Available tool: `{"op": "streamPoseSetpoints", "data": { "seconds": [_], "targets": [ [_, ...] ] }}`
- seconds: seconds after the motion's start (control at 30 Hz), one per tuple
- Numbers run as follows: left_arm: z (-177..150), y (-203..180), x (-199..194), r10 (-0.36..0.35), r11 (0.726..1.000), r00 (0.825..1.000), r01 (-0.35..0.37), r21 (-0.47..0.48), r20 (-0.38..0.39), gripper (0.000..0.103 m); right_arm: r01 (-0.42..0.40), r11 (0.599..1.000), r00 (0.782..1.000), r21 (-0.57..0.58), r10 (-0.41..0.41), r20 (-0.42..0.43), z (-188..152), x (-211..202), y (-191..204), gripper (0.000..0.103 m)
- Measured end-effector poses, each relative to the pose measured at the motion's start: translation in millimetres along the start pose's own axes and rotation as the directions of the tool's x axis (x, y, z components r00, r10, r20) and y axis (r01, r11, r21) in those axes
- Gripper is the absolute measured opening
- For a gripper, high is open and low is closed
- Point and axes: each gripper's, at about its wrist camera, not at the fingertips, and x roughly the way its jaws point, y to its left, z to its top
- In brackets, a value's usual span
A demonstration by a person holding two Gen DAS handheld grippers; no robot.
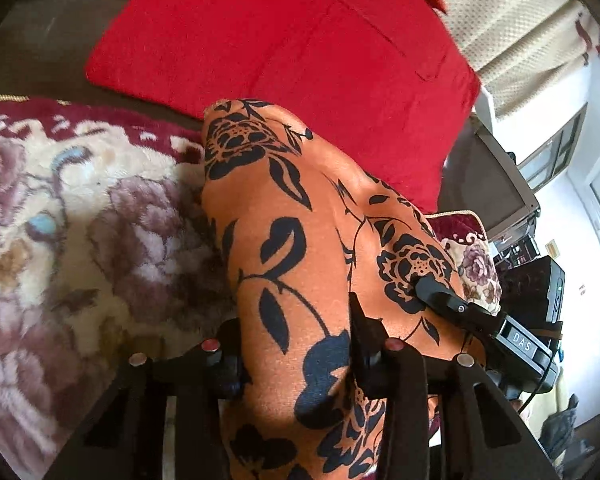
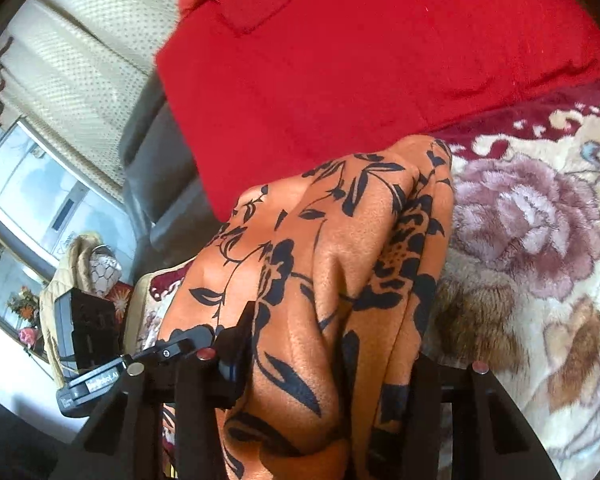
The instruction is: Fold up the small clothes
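The left gripper [image 1: 300, 344] is clamped on a bunched edge of the orange garment with black flower print [image 1: 296, 216]; the cloth fills the gap between its fingers and drapes forward over them. The right gripper [image 2: 324, 360] grasps the same garment [image 2: 340, 240] in the same way, a thick fold of cloth wedged between its fingers. In the left wrist view the right gripper's finger shows pressed into the cloth at the right, so the two grips sit near each other along one edge.

The garment hangs from both grippers, its far end trailing down toward the plush floral blanket [image 1: 80, 208] that covers the bed or sofa. A red cushion [image 1: 300, 48] lies just behind it, and a curtain [image 2: 80, 60] and window stand off to the side.

The step in hand looks like lifting the piece clear to spread it. To do it well, both grips should hold firm while the grippers draw apart, so the bunched edge pulls taut and straight. Raise it enough that the lower end leaves the blanket, then lay it flat ahead, short of the cushion. Slippery knit may slide out if either grip loosens.
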Motion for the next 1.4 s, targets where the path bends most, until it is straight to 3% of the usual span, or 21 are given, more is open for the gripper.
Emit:
{"op": "streamPoseSetpoints", "data": {
  "seconds": [0.23,0.4,0.47,0.53,0.6,0.67,0.8,0.9,0.97,1.07,1.1,1.17,1.2,1.23,1.27,1.4],
  "targets": [
    [-35,-16,-30,0.061,0.997,0.998,-0.062,0.038,0.033,0.042,-0.048,0.998,0.998,-0.049,0.049,0.027,-29,-25,22,0.05],
    [-75,-7,-46,0.134,0.991,0.991,-0.134,0.017,0.019,0.042,-0.078,0.996,0.997,-0.034,0.077,-0.008,-56,-34,21,0.05],
    [-86,-3,-41,0.188,0.982,0.982,-0.187,0.016,-0.021,0.044,-0.059,0.998,0.998,-0.032,0.058,-0.04,-71,-28,24,0.05],
    [-93,4,-34,0.231,0.973,0.971,-0.231,0.0,-0.059,0.054,-0.016,1.0,0.996,-0.013,0.015,-0.091,-82,-15,20,0.051],
    [-96,4,-41,0.242,0.97,0.969,-0.242,-0.002,-0.04,0.059,0.047,0.999,0.99,-0.005,-0.048,-0.131,-90,-7,16,0.056],
    [-96,-1,-55,0.279,0.96,0.96,-0.279,0.027,0.004,0.061,0.06,0.998,0.993,-0.005,-0.061,-0.106,-91,-17,18,0.059],
    [-105,-11,-86,0.346,0.935,0.929,-0.353,0.038,0.128,0.07,0.097,0.995,0.995,0.011,-0.098,0.012,-88,-57,17,0.06],
    [-115,-20,-95,0.388,0.913,0.905,-0.403,0.058,0.173,0.07,0.107,0.993,0.985,-0.053,-0.099,0.139,-88,-89,33,0.06],
    [-119,-21,-92,0.428,0.89,0.886,-0.447,0.086,0.179,0.07,0.107,0.987,0.98,-0.124,-0.084,0.178,-85,-96,53,0.058],
    [-123,-20,-79,0.523,0.827,0.837,-0.544,0.141,0.162,0.072,0.081,0.978,0.987,-0.194,-0.052,0.151,-81,-79,82,0.053],
    [-126,-19,-74,0.552,0.804,0.818,-0.573,0.159,0.161,0.078,0.075,0.978,0.99,-0.195,-0.05,0.134,-83,-74,83,0.053],
    [-131,-14,-62,0.606,0.756,0.779,-0.627,0.189,0.161,0.088,0.083,0.984,0.995,-0.156,-0.073,0.071,-82,-47,76,0.053],
    [-134,-10,-60,0.617,0.745,0.771,-0.636,0.198,0.157,0.091,0.095,0.989,0.995,-0.113,-0.093,0.018,-83,-29,64,0.052],
    [-135,-8,-60,0.612,0.751,0.776,-0.63,0.196,0.151,0.091,0.109,0.991,0.992,-0.073,-0.113,-0.05,-84,-11,51,0.05],
    [-135,-7,-60,0.604,0.76,0.783,-0.622,0.19,0.15,0.091,0.127,0.991,0.988,-0.052,-0.131,-0.078,-88,0,39,0.04],
    [-137,-4,-64,0.568,0.788,0.81,-0.587,0.187,0.149,0.091,0.145,0.986,0.988,-0.084,-0.148,-0.037,-90,-21,44,0.04]
  ]
}}
